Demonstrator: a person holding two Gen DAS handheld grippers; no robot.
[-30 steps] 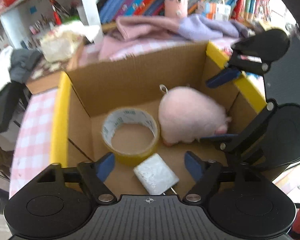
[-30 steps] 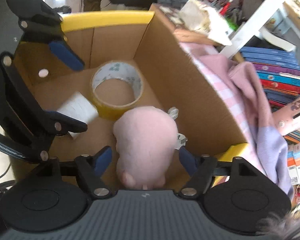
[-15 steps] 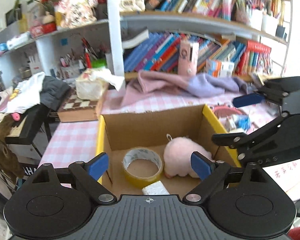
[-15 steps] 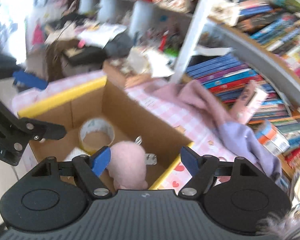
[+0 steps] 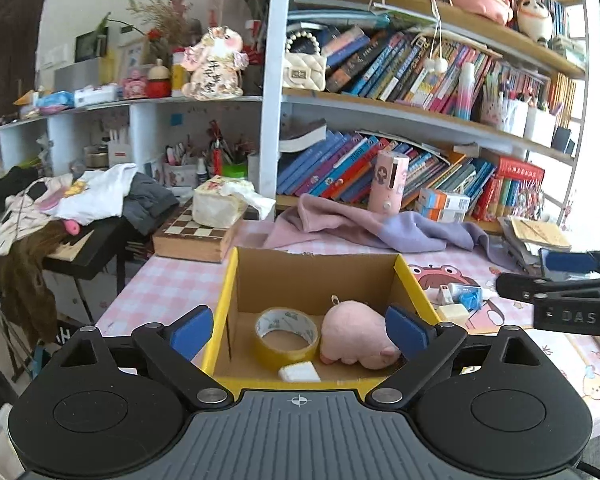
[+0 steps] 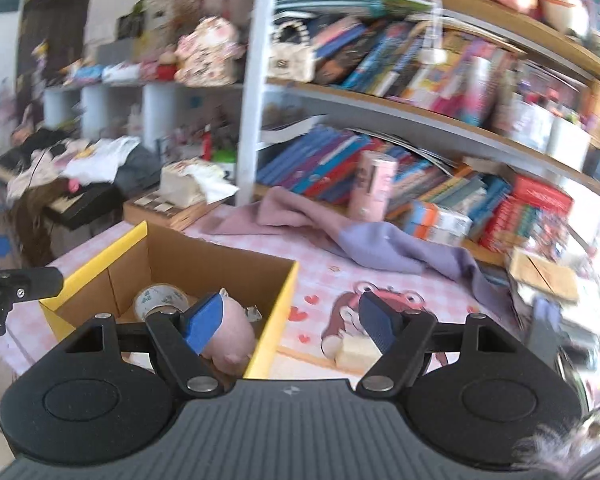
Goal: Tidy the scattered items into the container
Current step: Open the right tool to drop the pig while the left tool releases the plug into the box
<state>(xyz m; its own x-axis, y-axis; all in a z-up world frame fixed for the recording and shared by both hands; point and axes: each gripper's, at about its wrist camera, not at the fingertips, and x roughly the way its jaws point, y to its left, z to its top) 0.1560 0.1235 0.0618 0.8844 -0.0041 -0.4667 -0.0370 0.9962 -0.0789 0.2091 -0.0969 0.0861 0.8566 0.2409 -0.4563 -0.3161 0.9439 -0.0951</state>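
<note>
Both tongs, left point(image 5: 298, 330) and right point(image 6: 290, 322), were held spread and empty. The box point(image 5: 316, 276) was seen at twelve o'clock, bare counter point(image 6: 324, 280) at its two o'clock edge.

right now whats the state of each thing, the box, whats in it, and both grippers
cardboard box: open at the top, upright on the table
tape roll: lying flat inside the box
pink plush: inside the box, beside the tape roll
white block: inside the box, at the near wall
left gripper: open, empty
right gripper: open, empty
cream block: on the table, outside the box
</note>
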